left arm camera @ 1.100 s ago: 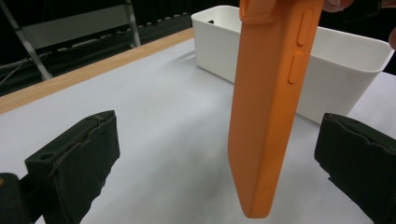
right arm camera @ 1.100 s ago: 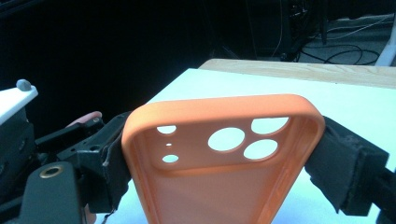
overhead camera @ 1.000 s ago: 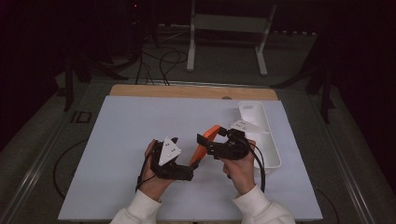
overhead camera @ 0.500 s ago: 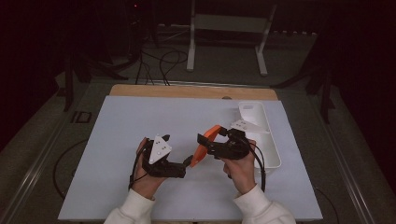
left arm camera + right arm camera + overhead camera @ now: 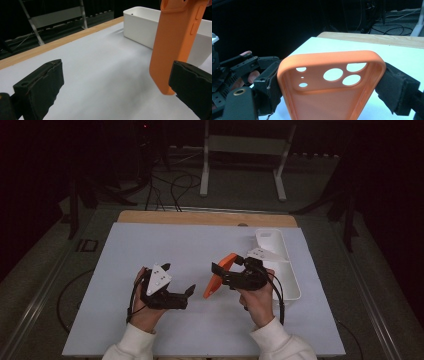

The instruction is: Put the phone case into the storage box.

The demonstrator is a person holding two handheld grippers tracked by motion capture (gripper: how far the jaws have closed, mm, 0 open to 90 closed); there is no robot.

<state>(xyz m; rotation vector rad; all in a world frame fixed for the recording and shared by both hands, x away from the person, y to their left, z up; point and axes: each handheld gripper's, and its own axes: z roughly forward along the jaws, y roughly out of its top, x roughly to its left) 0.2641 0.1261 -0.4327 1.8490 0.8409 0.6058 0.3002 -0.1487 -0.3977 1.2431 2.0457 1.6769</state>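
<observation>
Right gripper (image 5: 223, 273) clamps orange phone case (image 5: 218, 276) across its width; left gripper (image 5: 189, 291) gapes empty. Keep squeeze steady, lower case flat into white tray (image 5: 290, 285).

The high view looks forward and down on the bench (image 5: 150, 250) from above the person's side, well back. The left gripper view sits low and close, facing across the bench toward the white tray (image 5: 140, 22), with the orange case (image 5: 172, 45) near. The right gripper view looks along its jaws, the case (image 5: 329, 100) very close. All three share the case.
</observation>
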